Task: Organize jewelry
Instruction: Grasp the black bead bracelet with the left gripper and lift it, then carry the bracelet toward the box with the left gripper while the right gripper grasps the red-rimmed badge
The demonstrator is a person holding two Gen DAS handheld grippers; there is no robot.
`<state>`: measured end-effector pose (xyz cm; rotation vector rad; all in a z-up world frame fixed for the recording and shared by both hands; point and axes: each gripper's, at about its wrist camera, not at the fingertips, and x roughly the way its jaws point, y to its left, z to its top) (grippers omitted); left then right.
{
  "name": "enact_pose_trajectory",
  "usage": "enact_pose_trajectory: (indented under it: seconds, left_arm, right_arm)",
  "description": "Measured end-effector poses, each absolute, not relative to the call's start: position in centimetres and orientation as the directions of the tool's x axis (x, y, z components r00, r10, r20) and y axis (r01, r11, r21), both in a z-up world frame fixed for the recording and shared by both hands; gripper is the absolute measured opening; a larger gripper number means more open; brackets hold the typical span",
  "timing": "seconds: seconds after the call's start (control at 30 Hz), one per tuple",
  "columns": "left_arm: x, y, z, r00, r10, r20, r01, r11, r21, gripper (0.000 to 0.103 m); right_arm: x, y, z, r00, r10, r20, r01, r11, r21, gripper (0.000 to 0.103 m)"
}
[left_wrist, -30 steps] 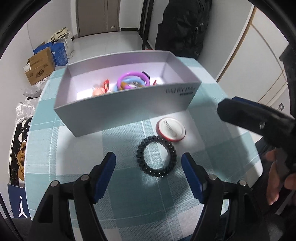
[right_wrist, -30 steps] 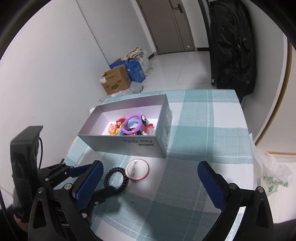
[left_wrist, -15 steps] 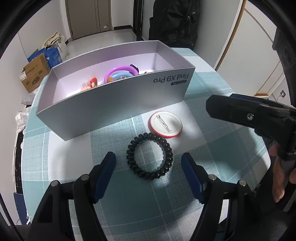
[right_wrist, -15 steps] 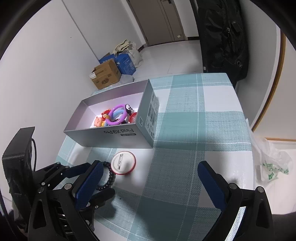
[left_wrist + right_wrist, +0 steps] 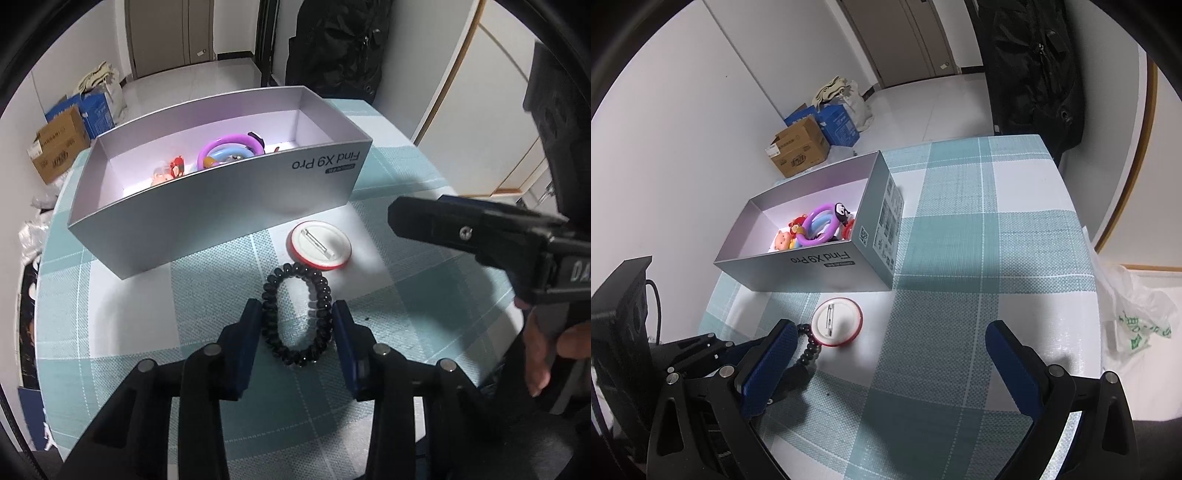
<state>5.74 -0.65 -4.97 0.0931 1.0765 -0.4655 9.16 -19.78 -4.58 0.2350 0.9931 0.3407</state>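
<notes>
A black coiled bracelet [image 5: 300,359] lies on the teal checked tablecloth [image 5: 147,295], squeezed into an oval. My left gripper [image 5: 296,312] is closing, and its blue pads [image 5: 251,328] press the bracelet from both sides. Just beyond it rests a round white badge with a red rim [image 5: 319,245], pin side up. Behind both stands the open grey box [image 5: 221,206], holding a purple ring [image 5: 231,147] and small toys. My right gripper [image 5: 890,347] hovers open over the cloth to the right of the badge [image 5: 836,326], with nothing between its fingers.
The table's right edge drops off near a white plastic bag [image 5: 1137,321]. On the floor beyond the table sit a cardboard box [image 5: 799,151] and blue cartons. A black bag [image 5: 1034,74] hangs at the back. A hand [image 5: 543,343] grips the right gripper's handle.
The left jaws have narrowed from wide open onto the bracelet, which went from round to oval. The right gripper has barely shifted and stays open.
</notes>
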Motion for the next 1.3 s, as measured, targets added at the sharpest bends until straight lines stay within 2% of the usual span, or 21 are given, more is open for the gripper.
enact_pose_trajectory:
  seconds: [0.4,0.87,1.27,1.3]
  left_arm:
    - [4.9,0.8,-3.1,0.410,-0.379,-0.830,0.394,0.894,-0.214,0.033]
    - [5.1,4.1,0.7,0.578,-0.414,-0.704,0.314,0.908,-0.276,0.033]
    - [6.3,6.1,0.9,0.617,-0.412,-0.671,0.270,0.911,-0.311,0.033]
    - [6.3,6.2,0.9,0.618,-0.410,-0.671,0.266,0.912,-0.312,0.033]
  right_arm:
    - [9.2,-19.6,-4.8,0.492,0.414,-0.766,-0.178,0.909,0.378,0.102]
    - [9.5,-14.7,-5.9,0.441,0.421,-0.793,-0.325,0.898,0.296,0.101]
    - [10.3,-12.2,-6.7,0.495,0.324,-0.807,-0.368,0.919,0.143,0.074]
    - [10.2,-12.0,-6.8,0.504,0.303,-0.809,-0.367,0.923,0.117,0.068]
